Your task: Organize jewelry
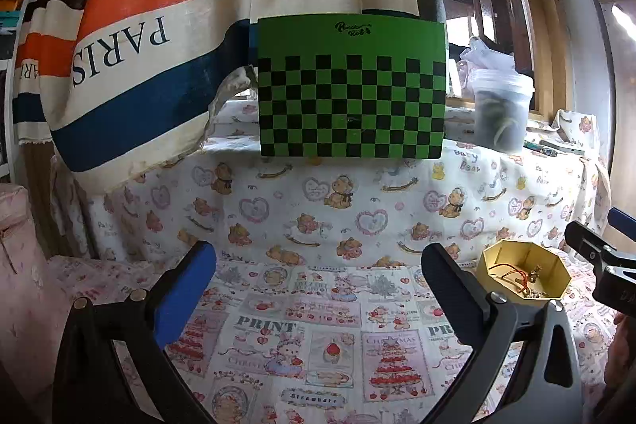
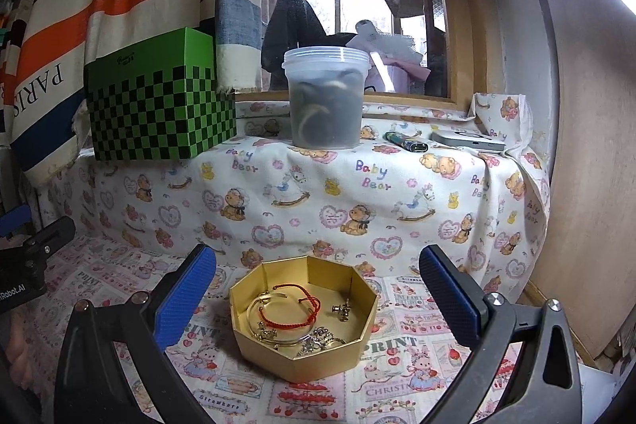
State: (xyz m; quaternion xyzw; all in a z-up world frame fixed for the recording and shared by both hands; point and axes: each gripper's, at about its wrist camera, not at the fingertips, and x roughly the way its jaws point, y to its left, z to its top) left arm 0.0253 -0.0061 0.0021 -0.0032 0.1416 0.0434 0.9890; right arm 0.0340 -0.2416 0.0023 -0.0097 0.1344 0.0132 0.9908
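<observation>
A gold octagonal box [image 2: 318,360] stands on the printed cloth, straight ahead of my right gripper [image 2: 318,273]. In it lie a red cord bracelet [image 2: 302,304], a silver bangle [image 2: 258,308], small earrings [image 2: 341,309] and a chain [image 2: 322,338]. My right gripper is open and empty, fingers on either side of the box and just short of it. My left gripper [image 1: 318,269] is open and empty over bare cloth. The box [image 1: 556,281] shows to its right in the left wrist view, with the right gripper's body [image 1: 604,261] beyond it.
A raised ledge under bear-print cloth [image 2: 357,185] carries a green checkered box [image 2: 159,106], a lidded plastic tub [image 2: 326,98], a lighter [image 2: 405,142] and a flat grey device [image 2: 469,142]. A striped curtain [image 1: 159,26] hangs at the left. A wooden panel [image 2: 588,185] stands at the right.
</observation>
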